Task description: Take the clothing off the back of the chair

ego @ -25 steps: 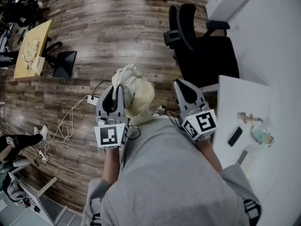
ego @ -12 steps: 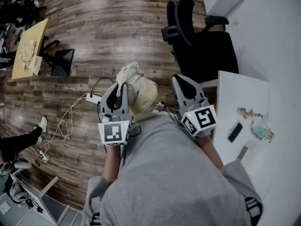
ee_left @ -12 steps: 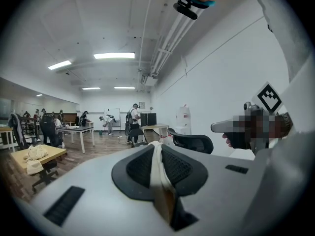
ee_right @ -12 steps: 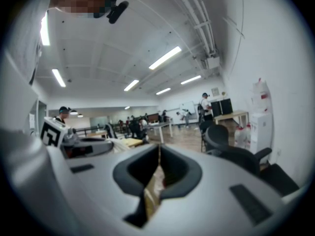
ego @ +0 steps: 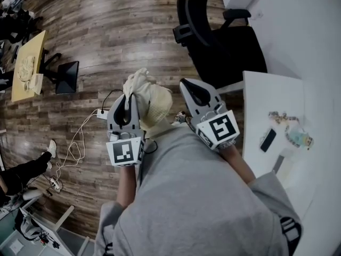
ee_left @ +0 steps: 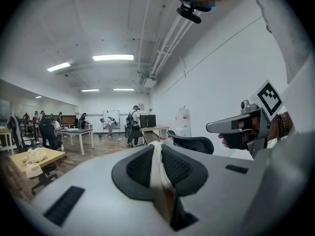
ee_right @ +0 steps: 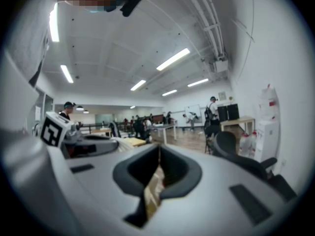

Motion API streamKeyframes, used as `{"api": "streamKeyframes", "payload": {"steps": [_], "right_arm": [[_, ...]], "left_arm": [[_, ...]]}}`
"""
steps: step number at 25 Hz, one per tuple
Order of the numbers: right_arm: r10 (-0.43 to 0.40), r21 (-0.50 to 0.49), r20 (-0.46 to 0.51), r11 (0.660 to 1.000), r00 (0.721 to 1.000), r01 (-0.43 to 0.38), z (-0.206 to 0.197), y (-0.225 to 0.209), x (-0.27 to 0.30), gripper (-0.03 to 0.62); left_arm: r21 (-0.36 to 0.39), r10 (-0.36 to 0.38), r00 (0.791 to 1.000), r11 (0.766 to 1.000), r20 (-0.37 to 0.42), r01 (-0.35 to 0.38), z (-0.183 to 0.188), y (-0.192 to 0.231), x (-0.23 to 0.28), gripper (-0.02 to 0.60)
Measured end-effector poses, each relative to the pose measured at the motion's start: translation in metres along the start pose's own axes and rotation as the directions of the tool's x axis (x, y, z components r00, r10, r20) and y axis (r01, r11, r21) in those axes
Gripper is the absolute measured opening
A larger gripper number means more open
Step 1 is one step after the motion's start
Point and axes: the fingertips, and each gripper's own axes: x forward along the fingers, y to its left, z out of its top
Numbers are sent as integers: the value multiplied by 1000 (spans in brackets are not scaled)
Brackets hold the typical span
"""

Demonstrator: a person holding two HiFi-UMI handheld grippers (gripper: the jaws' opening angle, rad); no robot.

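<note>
The cream clothing point(ego: 152, 101) is held bunched in the nearly closed fingers of the left gripper point(ego: 128, 96), well apart from the black office chair point(ego: 224, 47), toward the person. The right gripper point(ego: 187, 84), nearer the chair, is closed on nothing.

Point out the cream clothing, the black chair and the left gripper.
cream clothing point(ego: 154, 104), head view, bunched middle.
black chair point(ego: 237, 52), head view, seat.
left gripper point(ego: 128, 94), head view, tips shut on the clothing.

Head view: overhead, steeply down, close above person's grey sweatshirt point(ego: 197, 196), brown wood-plank floor point(ego: 133, 31) beyond. Both gripper views: low, near level, tight behind own jaws, facing far room. All three share black mesh office chair point(ego: 213, 41), right.
</note>
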Motion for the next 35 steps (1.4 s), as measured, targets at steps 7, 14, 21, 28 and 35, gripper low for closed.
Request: {"api": "streamKeyframes", "payload": {"steps": [7, 14, 21, 28, 35], "right_arm": [[27, -2, -5, 1000, 1000, -27, -7, 9, 4, 34], [4, -2, -16, 1000, 1000, -4, -9, 1, 2, 34], [-8, -1, -31, 1000, 999, 8, -13, -8, 1, 34], [-8, 1, -47, 1000, 999, 8, -16, -7, -1, 34], [11, 0, -50, 1000, 999, -11, -18, -4, -2, 34]], "left_arm": [[7, -4, 1000, 1000, -7, 4, -2, -4, 3, 72], [7, -9, 1000, 1000, -12, 9, -3, -6, 6, 72], [24, 15, 999, 1000, -36, -14, -4, -1, 9, 72], [1, -9, 1000, 1000, -10, 9, -3, -8, 6, 72], [6, -13, 1000, 1000, -11, 13, -2, -11, 7, 72]]}}
